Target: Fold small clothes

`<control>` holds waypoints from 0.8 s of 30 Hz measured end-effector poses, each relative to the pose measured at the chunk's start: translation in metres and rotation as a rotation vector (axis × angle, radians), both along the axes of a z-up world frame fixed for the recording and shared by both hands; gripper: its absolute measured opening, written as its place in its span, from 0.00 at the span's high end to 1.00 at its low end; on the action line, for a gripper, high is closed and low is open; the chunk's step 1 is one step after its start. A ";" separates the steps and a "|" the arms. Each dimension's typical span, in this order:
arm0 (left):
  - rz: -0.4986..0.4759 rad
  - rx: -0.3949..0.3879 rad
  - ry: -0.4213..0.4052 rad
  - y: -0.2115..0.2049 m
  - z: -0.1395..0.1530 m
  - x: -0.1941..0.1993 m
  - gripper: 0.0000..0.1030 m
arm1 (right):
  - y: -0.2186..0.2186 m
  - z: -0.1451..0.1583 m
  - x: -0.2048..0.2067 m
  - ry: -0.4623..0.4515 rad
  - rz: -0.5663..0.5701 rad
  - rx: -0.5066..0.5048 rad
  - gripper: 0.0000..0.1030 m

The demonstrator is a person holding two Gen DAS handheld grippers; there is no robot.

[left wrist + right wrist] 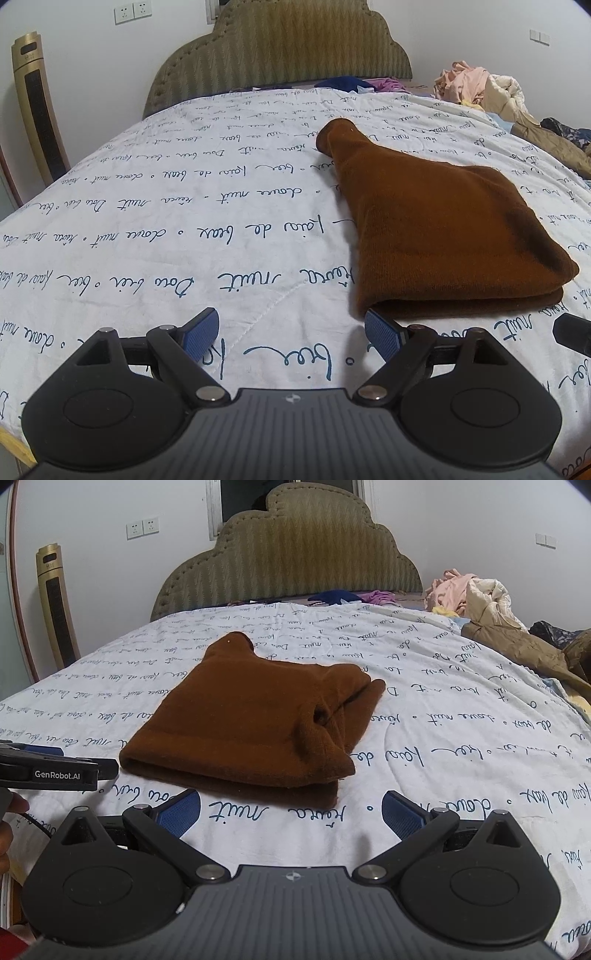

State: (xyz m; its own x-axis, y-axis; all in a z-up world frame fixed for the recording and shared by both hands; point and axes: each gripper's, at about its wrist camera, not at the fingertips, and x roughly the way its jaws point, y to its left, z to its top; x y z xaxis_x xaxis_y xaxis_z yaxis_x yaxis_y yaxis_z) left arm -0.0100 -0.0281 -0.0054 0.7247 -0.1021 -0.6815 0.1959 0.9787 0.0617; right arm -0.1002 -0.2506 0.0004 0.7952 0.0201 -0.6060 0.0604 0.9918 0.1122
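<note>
On quilt [443,738], folded brown garment [251,716], underside hidden

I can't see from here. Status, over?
Both tools, left and right, open, empty. Brown sweater folded on quilt, untouched. Nothing blocking.

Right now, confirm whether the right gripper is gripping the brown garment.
No: the right gripper is open, short of the brown garment.

headboard [291,554]: olive, scalloped, against white wall [480,524] | window [288,494]: dark, just above headboard | sockets [142,528]: left of headboard | gold tower fan [57,605]: farther left of headboard | bed quilt [147,221]: white, script-printed, below headboard
</note>
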 end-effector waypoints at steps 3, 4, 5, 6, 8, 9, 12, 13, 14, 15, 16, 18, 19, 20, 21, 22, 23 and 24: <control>0.000 -0.002 -0.004 0.000 0.000 0.000 0.16 | -0.001 0.001 -0.001 -0.005 0.002 -0.007 0.00; 0.001 -0.001 -0.005 0.000 0.001 -0.001 0.16 | -0.002 0.002 -0.001 -0.005 0.000 -0.007 0.00; 0.002 -0.002 -0.006 0.000 0.001 -0.001 0.16 | -0.003 0.002 -0.001 -0.006 -0.002 -0.007 0.00; 0.003 -0.004 -0.006 0.001 0.001 -0.001 0.16 | -0.004 0.002 -0.001 -0.007 -0.003 -0.005 0.00; 0.001 -0.006 -0.009 0.001 0.002 0.000 0.16 | -0.005 0.003 -0.001 -0.009 -0.006 -0.004 0.00; 0.001 -0.007 -0.012 0.001 0.003 0.000 0.16 | -0.006 0.003 -0.001 -0.009 -0.007 -0.004 0.00; 0.005 -0.010 -0.026 0.002 0.008 0.003 0.16 | -0.009 0.003 0.000 -0.006 -0.015 -0.010 0.00; 0.008 -0.012 -0.030 0.002 0.009 0.005 0.16 | -0.010 0.003 0.000 -0.006 -0.019 -0.011 0.00; 0.011 -0.014 -0.035 0.002 0.011 0.007 0.16 | -0.011 0.003 0.000 -0.007 -0.020 -0.011 0.00; 0.016 -0.016 -0.039 0.002 0.012 0.009 0.16 | -0.011 0.003 0.000 -0.008 -0.022 -0.010 0.00; 0.021 -0.020 -0.041 0.002 0.014 0.011 0.16 | -0.012 0.004 0.000 -0.009 -0.024 -0.009 0.00; 0.030 -0.033 -0.039 0.003 0.016 0.014 0.16 | -0.013 0.005 0.000 -0.012 -0.026 -0.010 0.00; 0.031 -0.039 -0.040 0.003 0.016 0.014 0.16 | -0.012 0.005 -0.001 -0.015 -0.023 -0.011 0.00; 0.032 -0.041 -0.044 0.003 0.016 0.014 0.16 | -0.012 0.005 -0.001 -0.016 -0.020 -0.012 0.00; 0.033 -0.037 -0.047 0.004 0.016 0.014 0.16 | -0.011 0.005 -0.002 -0.016 -0.018 -0.014 0.00; 0.035 -0.028 -0.049 0.004 0.016 0.014 0.16 | -0.011 0.005 -0.002 -0.016 -0.016 -0.016 0.00; 0.039 -0.023 -0.048 0.004 0.015 0.015 0.16 | -0.011 0.005 -0.002 -0.015 -0.015 -0.017 0.00; 0.046 -0.023 -0.045 0.005 0.015 0.017 0.16 | -0.012 0.004 -0.002 -0.012 -0.017 -0.018 0.00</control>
